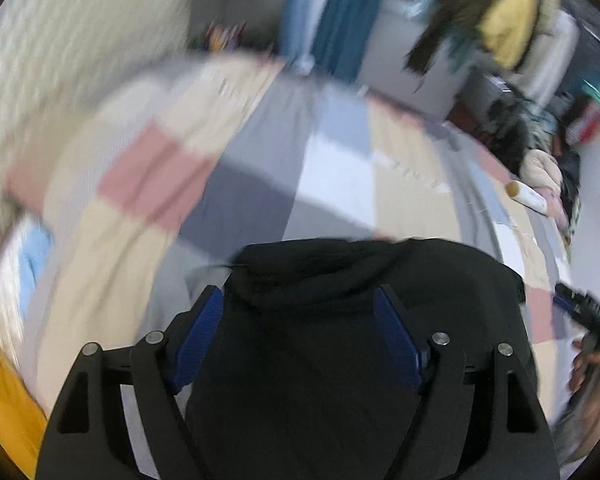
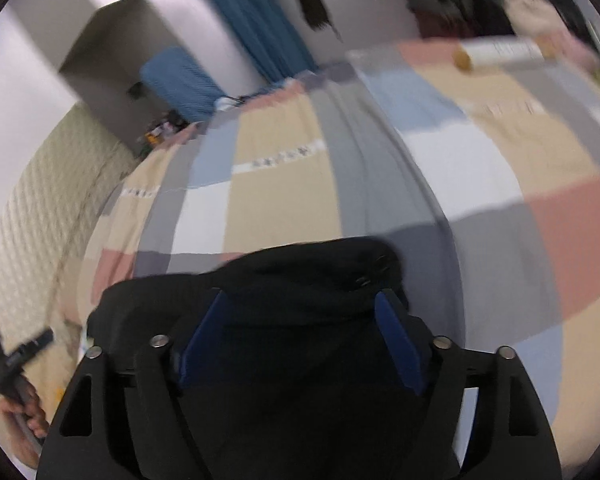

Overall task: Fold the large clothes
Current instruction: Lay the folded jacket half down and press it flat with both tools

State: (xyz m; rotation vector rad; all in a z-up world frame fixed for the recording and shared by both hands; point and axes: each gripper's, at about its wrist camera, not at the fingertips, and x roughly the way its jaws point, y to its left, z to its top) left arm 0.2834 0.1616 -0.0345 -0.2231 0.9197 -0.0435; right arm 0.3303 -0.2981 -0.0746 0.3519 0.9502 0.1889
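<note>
In the left wrist view, the left gripper [image 1: 300,316] stood with its blue pads [image 1: 202,338] wide apart over a black garment [image 1: 340,280]. The dark cloth filled the space between the jaws, but neither pad pressed on it, so it lay loose rather than gripped. The garment rested bunched on a patchwork bedspread [image 1: 140,184], probably because the bed gave a broad flat surface for folding. A white roll [image 1: 528,198] lay near the far edge, well apart from the garment. At the right rim, a hand [image 1: 588,368] held the other tool.

In the right wrist view, the right gripper [image 2: 302,322] was likewise spread wide above the same black garment [image 2: 300,276], its pads clear of the fabric. The heaped cloth suggested a fold just laid down. No container showed clearly in either view; the background was too blurred to tell.
</note>
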